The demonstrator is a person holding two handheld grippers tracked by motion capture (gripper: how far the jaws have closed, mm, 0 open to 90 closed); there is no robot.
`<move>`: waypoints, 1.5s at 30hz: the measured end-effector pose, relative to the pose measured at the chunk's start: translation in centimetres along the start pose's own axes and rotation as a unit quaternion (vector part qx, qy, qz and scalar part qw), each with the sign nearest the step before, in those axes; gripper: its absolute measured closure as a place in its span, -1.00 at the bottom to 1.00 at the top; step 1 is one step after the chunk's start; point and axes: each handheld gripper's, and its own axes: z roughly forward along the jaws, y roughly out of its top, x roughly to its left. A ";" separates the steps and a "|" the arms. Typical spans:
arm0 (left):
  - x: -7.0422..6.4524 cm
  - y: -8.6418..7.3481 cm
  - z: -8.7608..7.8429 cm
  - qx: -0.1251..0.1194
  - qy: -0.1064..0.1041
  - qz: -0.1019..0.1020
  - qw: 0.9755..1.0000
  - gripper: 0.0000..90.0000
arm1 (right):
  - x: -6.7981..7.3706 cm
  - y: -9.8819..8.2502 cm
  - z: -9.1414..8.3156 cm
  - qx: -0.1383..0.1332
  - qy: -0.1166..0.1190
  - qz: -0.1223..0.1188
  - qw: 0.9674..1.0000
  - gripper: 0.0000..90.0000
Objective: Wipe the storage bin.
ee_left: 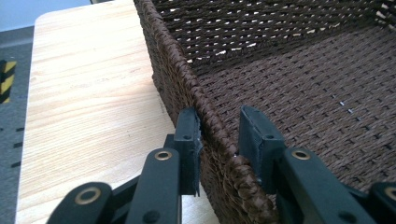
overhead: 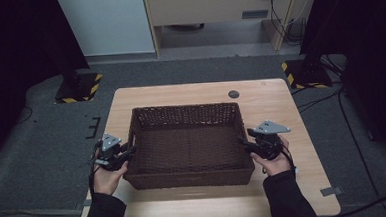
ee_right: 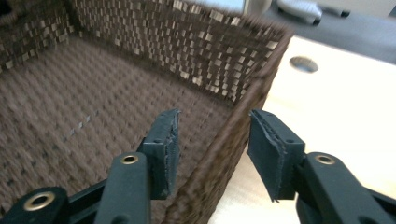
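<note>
Woven basket (overhead: 188,144) sits mid-table (overhead: 276,104). Left gripper (ee_left: 219,135) straddles its left rim, pads near but not clearly pinching. Right gripper (ee_right: 212,140) spans the right rim, jaws apart. One per side, probably for a level two-handed lift.

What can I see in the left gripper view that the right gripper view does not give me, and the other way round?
Left gripper view alone: a black-and-yellow striped marking on the floor at the far left, and the left gripper with its outer pad against the basket's side wall while a gap remains at the inner pad. Right gripper view alone: a round hole in the table top, and the right gripper astride the opposite wall with clear gaps on both sides. Both share the brown woven basket, its bare woven floor, and the light wooden table.
</note>
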 end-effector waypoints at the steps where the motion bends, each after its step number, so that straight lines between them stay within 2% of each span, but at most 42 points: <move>1: 0.0 0.0 0.0 0.000 -0.001 -0.001 1.000 0.52 | -0.2 0.2 -0.3 -0.008 0.000 0.004 1.000 0.13; 4: 0.2 -0.1 0.1 -0.001 -0.008 -0.008 1.000 0.51 | -1.3 0.4 -1.3 -0.026 -0.009 0.016 0.999 0.07; 8: 0.2 0.0 0.1 0.001 -0.008 -0.006 1.000 0.50 | -3.2 -0.2 -2.2 -0.023 -0.031 0.025 0.999 0.03; 14: 0.5 -0.1 0.2 -0.002 -0.019 -0.019 1.000 0.50 | -5.4 -1.9 -3.2 0.005 -0.061 0.034 0.998 -0.03; 21: 0.6 -0.1 0.2 -0.001 -0.021 -0.019 1.000 0.50 | -6.4 -4.5 -3.7 0.038 -0.087 0.029 0.995 0.00; 25: 0.6 -0.1 0.2 -0.001 -0.022 -0.019 1.000 0.49 | -6.8 -6.0 -3.8 0.054 -0.090 0.037 0.994 0.08; 31: 0.7 -0.2 0.2 -0.003 -0.025 -0.023 0.999 0.48 | -7.3 -7.8 -4.1 0.076 -0.080 0.046 0.993 0.18; 36: 0.8 -0.2 0.2 -0.004 -0.029 -0.027 0.999 0.47 | -7.1 -9.0 -4.6 0.093 -0.071 0.052 0.992 0.27; 41: 0.9 -0.2 0.3 -0.004 -0.034 -0.029 0.999 0.46 | -7.4 -9.8 -4.3 0.116 -0.070 0.050 0.990 0.45; 45: 0.9 -0.2 0.3 -0.004 -0.035 -0.028 0.999 0.46 | -7.3 -10.0 -3.7 0.137 -0.070 0.045 0.987 0.70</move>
